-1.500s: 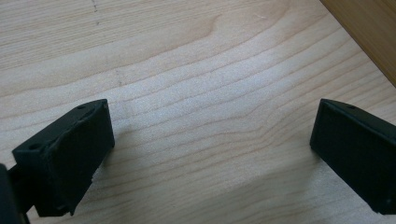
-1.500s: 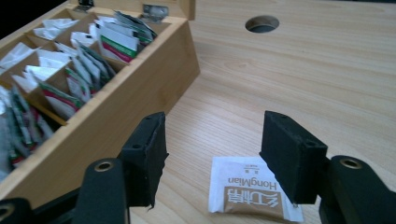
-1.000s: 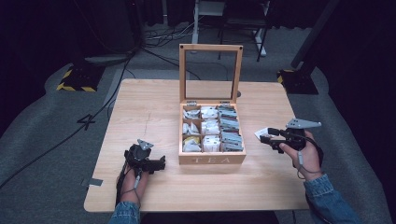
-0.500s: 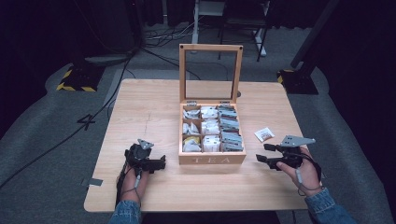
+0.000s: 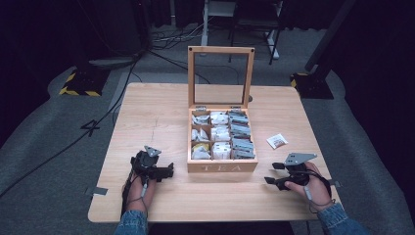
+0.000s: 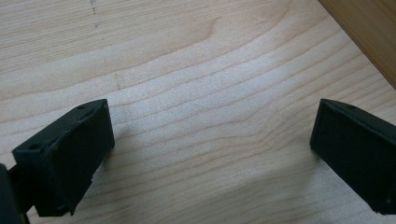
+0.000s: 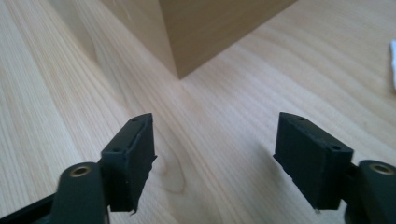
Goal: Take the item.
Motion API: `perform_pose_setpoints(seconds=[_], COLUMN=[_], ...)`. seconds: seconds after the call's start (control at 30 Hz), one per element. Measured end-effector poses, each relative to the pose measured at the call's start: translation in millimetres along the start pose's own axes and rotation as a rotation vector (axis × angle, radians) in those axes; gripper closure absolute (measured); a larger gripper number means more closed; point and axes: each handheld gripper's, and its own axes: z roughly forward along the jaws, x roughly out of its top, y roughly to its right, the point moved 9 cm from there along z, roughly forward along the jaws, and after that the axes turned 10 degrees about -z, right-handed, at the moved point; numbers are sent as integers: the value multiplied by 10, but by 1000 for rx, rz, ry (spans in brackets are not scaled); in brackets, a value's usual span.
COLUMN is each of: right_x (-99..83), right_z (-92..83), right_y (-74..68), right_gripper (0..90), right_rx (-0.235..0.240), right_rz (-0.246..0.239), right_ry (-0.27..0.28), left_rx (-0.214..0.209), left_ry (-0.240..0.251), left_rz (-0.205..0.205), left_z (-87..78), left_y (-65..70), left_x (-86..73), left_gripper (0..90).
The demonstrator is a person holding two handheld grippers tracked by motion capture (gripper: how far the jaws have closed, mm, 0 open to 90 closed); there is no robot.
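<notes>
- A wooden tea box (image 5: 222,166) stood near the middle of the light wooden table (image 5: 156,117), its glass-paned lid (image 5: 220,76) raised upright at the back edge.
- The word "TEA" showed on the box's front wall, which faced the person.
- Inside, the box was split into compartments holding tea bags (image 5: 221,133): white and pale packets in the left and middle columns, grey ones stacked in the right column, and 1 yellowish packet at the front left.
- 1 small white tea packet (image 5: 277,141) lay flat on the table to the right of the box, apart from it.
- The left tongs (image 5: 164,171) rested low over the table just left of the box's front corner, held by the left hand (image 5: 142,188), pointing toward the box.
- In the left gripper view, the left tongs (image 6: 210,154) were spread wide with only bare table grain between them; an edge of the box (image 6: 369,32) crossed the upper right corner.
- The right tongs (image 5: 273,174) sat near the table's front right, held by the right hand (image 5: 306,183), pointing left toward the box.
- In the right gripper view, the right tongs (image 7: 215,154) were also spread apart, holding nothing, with the box's corner (image 7: 196,32) ahead and a sliver of the white packet (image 7: 392,60) at the right edge.
</notes>
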Motion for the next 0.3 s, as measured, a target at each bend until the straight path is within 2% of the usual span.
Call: perform_pose_setpoints(seconds=[0.03, 0.17, 0.2, 0.23, 0.3], right_x=[-29, -40, -42, -35, -24], right_z=[18, 63, 83, 112, 138], right_y=[-14, -31, -29, -30, -28], right_gripper=[272, 191, 140, 107, 85], right_rx=[7, 2, 0, -4, -15], right_rz=[-14, -71, -89, -84, -84], right_ry=[-22, -17, -9, 13, 17], left_rx=[0, 0, 0, 1, 0], left_ry=[0, 0, 0, 1, -1], left_rz=[0, 0, 0, 3, 0], left_z=[0, 0, 0, 0, 2], left_y=[0, 0, 0, -3, 0], left_x=[0, 0, 0, 2, 2], left_gripper=[0, 0, 0, 0, 0])
